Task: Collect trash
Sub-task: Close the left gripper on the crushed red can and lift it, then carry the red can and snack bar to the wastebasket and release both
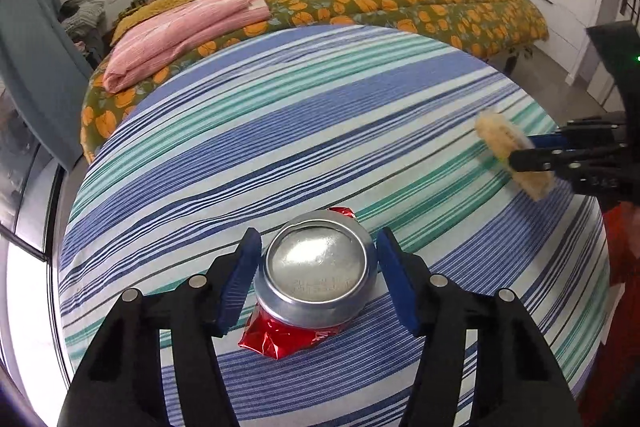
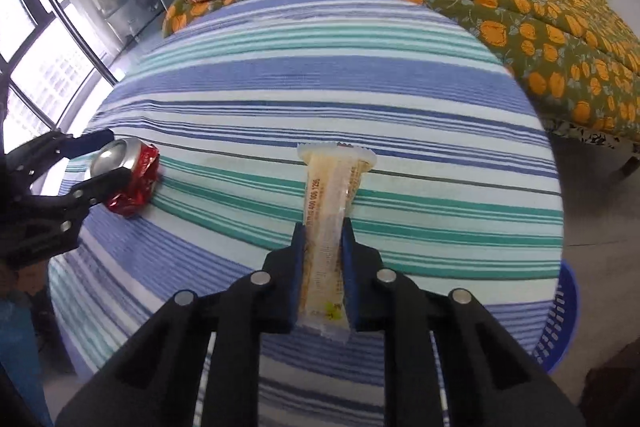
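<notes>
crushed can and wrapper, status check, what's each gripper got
Left gripper straddles crushed can, pads close beside it, grip unconfirmed. Right gripper shut on snack wrapper. Both over striped cloth. Blue basket at table edge, nothing blocking.

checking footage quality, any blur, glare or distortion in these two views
Left wrist view: the snack wrapper in the right hand-held gripper is smeared; glare whitens the crushed can base. Right wrist view: windows at left blow out. Both: fisheye bows the striped cloth, corners dark.
</notes>
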The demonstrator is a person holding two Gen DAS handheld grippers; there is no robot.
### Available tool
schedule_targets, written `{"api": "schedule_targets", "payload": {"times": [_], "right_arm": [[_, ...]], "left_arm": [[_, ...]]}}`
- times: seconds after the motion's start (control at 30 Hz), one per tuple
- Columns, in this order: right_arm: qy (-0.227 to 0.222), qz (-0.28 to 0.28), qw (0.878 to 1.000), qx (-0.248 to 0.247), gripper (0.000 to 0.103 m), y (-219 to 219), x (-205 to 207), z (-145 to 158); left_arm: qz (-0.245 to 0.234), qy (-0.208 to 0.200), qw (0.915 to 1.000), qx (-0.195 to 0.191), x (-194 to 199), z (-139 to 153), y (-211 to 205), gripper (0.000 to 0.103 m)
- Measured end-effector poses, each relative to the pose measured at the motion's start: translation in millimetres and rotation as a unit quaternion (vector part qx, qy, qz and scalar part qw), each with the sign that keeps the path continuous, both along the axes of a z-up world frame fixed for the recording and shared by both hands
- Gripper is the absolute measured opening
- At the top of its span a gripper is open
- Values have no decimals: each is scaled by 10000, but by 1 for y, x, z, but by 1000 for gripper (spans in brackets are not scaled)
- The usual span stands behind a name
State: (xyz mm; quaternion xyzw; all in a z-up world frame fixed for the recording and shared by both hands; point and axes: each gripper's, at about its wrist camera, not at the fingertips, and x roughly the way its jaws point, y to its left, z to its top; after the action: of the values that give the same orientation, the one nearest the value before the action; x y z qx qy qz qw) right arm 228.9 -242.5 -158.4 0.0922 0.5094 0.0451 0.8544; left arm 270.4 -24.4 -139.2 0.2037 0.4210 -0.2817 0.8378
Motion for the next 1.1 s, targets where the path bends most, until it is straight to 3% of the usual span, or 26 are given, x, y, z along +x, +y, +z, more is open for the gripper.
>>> {"api": "schedule_targets", "payload": {"times": [0.53,0.77,1.1], "right_arm": [[-173,-85,9964,827,17,-49,-57,18],[-231,-41,9958,890,17,-57,-69,24],[-295,88,9959,847,17,-53,-74,32]], "left_arm": [[579,-64,9972,-471,-59,20,-40,55],[547,-437,9968,-377,-86,35,-75,55],[532,-537,9963,-404,-99,40,-92,55]]}}
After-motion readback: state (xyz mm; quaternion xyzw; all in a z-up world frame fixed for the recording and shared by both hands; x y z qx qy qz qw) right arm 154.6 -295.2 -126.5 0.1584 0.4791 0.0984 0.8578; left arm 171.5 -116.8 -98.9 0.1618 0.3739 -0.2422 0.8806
